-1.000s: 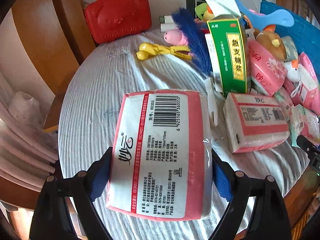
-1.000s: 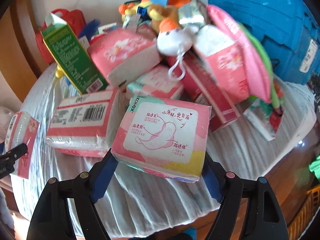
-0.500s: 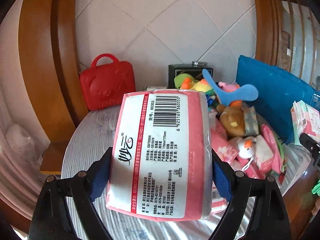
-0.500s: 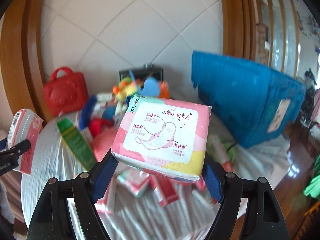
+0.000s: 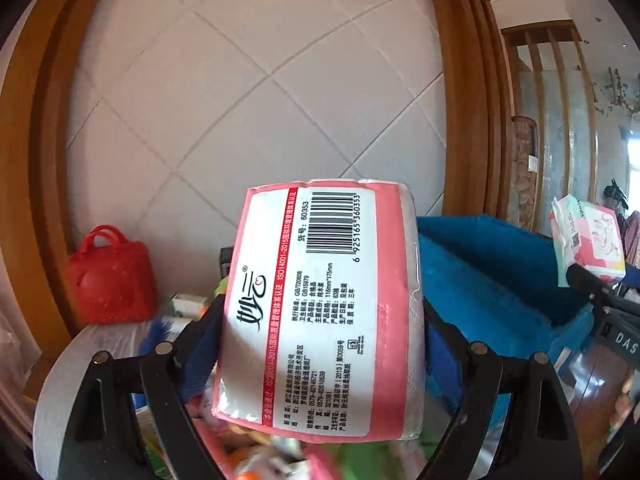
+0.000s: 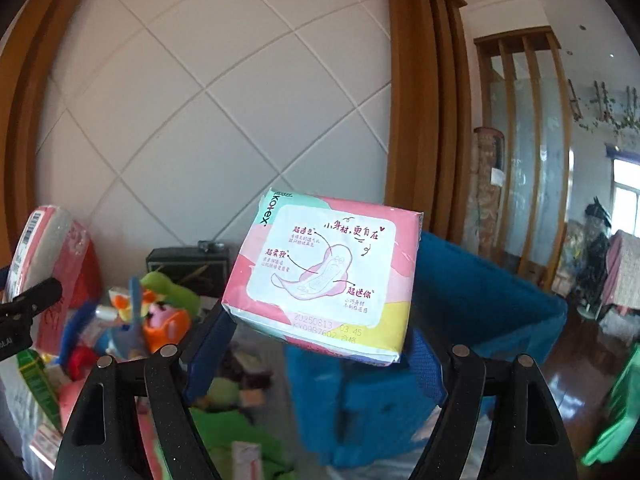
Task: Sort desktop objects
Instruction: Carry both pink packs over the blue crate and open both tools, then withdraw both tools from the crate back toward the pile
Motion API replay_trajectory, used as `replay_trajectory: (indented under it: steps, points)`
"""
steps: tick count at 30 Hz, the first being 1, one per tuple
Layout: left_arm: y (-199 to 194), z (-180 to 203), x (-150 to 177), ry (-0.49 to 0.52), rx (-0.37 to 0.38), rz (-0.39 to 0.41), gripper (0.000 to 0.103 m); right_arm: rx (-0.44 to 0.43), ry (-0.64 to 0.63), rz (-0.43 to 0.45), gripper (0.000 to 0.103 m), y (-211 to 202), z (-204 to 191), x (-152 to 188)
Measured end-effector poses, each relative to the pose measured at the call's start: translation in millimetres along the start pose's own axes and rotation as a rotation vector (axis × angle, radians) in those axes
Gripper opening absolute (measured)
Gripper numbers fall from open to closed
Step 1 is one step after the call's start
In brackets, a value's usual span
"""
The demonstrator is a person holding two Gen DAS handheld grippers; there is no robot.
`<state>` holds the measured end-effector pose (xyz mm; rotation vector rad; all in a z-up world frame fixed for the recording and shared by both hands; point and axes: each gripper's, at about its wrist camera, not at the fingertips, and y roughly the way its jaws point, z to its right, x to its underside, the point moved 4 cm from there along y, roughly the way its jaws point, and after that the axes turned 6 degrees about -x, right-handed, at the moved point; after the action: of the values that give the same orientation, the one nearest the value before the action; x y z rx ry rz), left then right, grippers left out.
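Left gripper point(image 5: 320, 344) clamps a pink tissue pack point(image 5: 320, 308), barcode label facing the camera, at frame centre. Right gripper point(image 6: 316, 344) clamps a Kotex pad pack point(image 6: 326, 276), also centre frame. Behind both packs: blue crate point(image 6: 480, 300) at right. Red handbag point(image 5: 110, 276) at left against the tiled wall point(image 5: 240, 100); toy clutter below, blurred.

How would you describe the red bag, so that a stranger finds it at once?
Look at the white tiled wall behind the table. At its foot, beside the left wooden frame, stands the red bag. Unlike the soft packs nearby, it is hard, glossy plastic with a loop handle.
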<state>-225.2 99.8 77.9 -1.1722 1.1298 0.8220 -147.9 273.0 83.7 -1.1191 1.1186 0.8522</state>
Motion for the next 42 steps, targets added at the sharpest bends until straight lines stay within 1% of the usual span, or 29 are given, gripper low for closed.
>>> replay_trajectory:
  steps: [1, 2, 3, 4, 7, 9, 11, 15, 19, 24, 28, 29, 33, 34, 37, 42]
  points:
    - [6, 27, -8, -0.007, 0.005, -0.006, 0.089, 0.004, -0.005, 0.002, 0.08, 10, 26, -6]
    - [15, 56, -18, -0.013, 0.025, -0.025, 0.089, 0.007, -0.005, -0.007, 0.08, 21, 52, -11]
    - [25, 86, -26, -0.021, 0.058, -0.048, 0.089, 0.003, -0.007, -0.018, 0.08, 28, 71, -12]
    - [31, 111, -31, -0.024, 0.081, -0.065, 0.089, 0.002, -0.018, -0.03, 0.08, 39, 98, -17]
    - [55, 183, -40, -0.006, 0.091, -0.113, 0.089, 0.032, -0.048, -0.062, 0.08, 58, 147, -17]
    - [65, 220, -39, 0.019, 0.105, -0.148, 0.089, 0.033, -0.035, -0.094, 0.08, 74, 181, -15]
    - [70, 250, -32, 0.049, 0.098, -0.165, 0.089, 0.042, -0.021, -0.114, 0.08, 81, 207, -11]
    - [82, 288, -19, 0.077, 0.102, -0.213, 0.09, 0.043, 0.005, -0.156, 0.08, 96, 246, 3]
    - [92, 311, -13, 0.087, 0.09, -0.241, 0.091, 0.034, 0.013, -0.187, 0.08, 110, 265, 17]
    - [93, 319, -19, 0.096, 0.06, -0.199, 0.091, 0.015, 0.007, -0.205, 0.08, 116, 270, 22]
    - [97, 316, -20, 0.082, 0.051, -0.202, 0.093, 0.006, -0.006, -0.206, 0.082, 122, 270, 22]
    - [98, 316, -19, 0.081, 0.048, -0.206, 0.093, 0.004, -0.008, -0.201, 0.083, 124, 273, 20]
    - [101, 314, -16, 0.077, 0.04, -0.215, 0.093, 0.012, -0.017, -0.176, 0.101, 127, 277, 13]
    - [101, 313, -15, 0.074, 0.04, -0.217, 0.093, 0.011, -0.017, -0.168, 0.103, 125, 277, 12]
    - [100, 311, -12, 0.066, 0.047, -0.23, 0.093, 0.019, -0.029, -0.152, 0.103, 122, 281, 9]
    - [93, 309, -4, 0.07, 0.062, -0.274, 0.093, 0.03, -0.047, -0.176, 0.103, 108, 282, 11]
